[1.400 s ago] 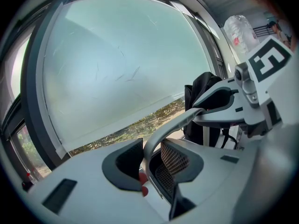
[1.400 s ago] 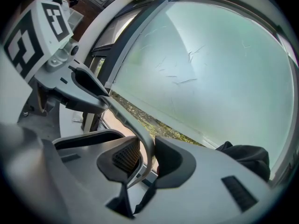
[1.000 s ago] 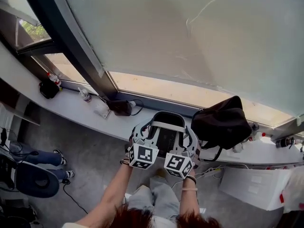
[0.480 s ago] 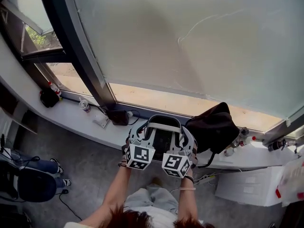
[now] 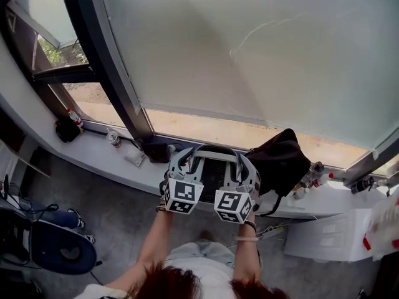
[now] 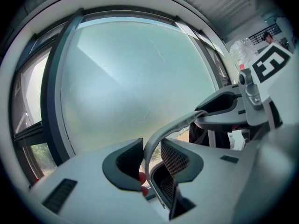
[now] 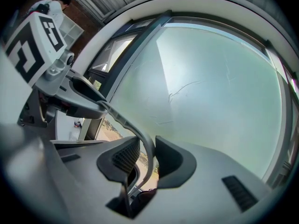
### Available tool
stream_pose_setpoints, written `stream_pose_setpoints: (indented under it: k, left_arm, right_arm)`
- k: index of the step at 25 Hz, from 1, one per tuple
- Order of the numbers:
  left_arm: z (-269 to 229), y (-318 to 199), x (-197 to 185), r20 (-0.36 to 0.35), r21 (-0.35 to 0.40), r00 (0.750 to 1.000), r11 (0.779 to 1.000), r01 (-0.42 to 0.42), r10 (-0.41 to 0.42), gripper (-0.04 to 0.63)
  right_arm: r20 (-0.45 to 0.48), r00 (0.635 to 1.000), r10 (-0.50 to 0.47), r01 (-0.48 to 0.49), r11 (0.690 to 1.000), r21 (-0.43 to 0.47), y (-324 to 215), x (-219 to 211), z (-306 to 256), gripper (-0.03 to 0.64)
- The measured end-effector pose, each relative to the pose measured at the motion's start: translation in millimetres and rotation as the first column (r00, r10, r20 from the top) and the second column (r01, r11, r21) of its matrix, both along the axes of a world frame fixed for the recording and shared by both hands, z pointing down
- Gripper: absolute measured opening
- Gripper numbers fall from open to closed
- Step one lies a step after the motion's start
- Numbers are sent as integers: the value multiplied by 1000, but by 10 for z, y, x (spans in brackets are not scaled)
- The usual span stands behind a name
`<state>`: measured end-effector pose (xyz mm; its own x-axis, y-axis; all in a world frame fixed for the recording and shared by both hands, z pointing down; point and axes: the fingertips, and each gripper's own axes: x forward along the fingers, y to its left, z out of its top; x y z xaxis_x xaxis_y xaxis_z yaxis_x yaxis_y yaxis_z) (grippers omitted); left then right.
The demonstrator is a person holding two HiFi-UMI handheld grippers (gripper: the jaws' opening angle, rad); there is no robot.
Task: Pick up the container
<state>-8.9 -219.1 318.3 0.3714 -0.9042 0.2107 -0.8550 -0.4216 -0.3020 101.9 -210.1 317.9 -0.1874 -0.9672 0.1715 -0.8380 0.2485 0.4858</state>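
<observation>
The container [image 5: 216, 175] sits between my two sets of jaws, held over the near edge of the window ledge [image 5: 93, 147]. Its open side faces up toward the head camera. It looks a little wider across, from one set of jaws to the other, than front to back, though the gripper bodies cover both ends and I cannot be sure of its long axis. What shows is a dark body and a pale grey curved band [image 6: 164, 130]. I cannot tell whether the band is a rim or a handle.

The band arches from the left gripper [image 6: 152, 158] across to the right gripper [image 7: 147, 155]. Each set of jaws is narrowed onto it, with the thin grey strip pinched between the dark ribbed pads. From above, the left gripper [image 5: 184, 164] and right gripper [image 5: 244, 168] lie side by side. Their marker cubes are nearest me and hide the container's near side. The underside is out of view, so I cannot say whether it touches the ledge.

Just right of the right jaws a black bag [image 5: 280, 161] slumps on the ledge. Well left of the left jaws stand a small red-capped bottle [image 5: 75, 118] and a jar [image 5: 113, 137]. Beyond the jaws the frosted window pane [image 5: 249, 48] fills the view, crossed by a dark frame post [image 5: 106, 61]. Below them I see the person's forearms and, further left, a blue chair [image 5: 62, 248].
</observation>
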Motion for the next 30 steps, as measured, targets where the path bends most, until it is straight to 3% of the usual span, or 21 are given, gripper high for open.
stream_pose_setpoints:
  k: [20,30]
  left_arm:
    - [-777,596,-28,-75,94,997,995,-18,25,129]
    - [-1274,616,62,-59,174,998,984,-26,37,126]
  right_arm:
    - [-6,1000,-5,6,995,97,630,-21,-840,115]
    - [-1,1000,-17,17,983,182,646,71,-1324,115]
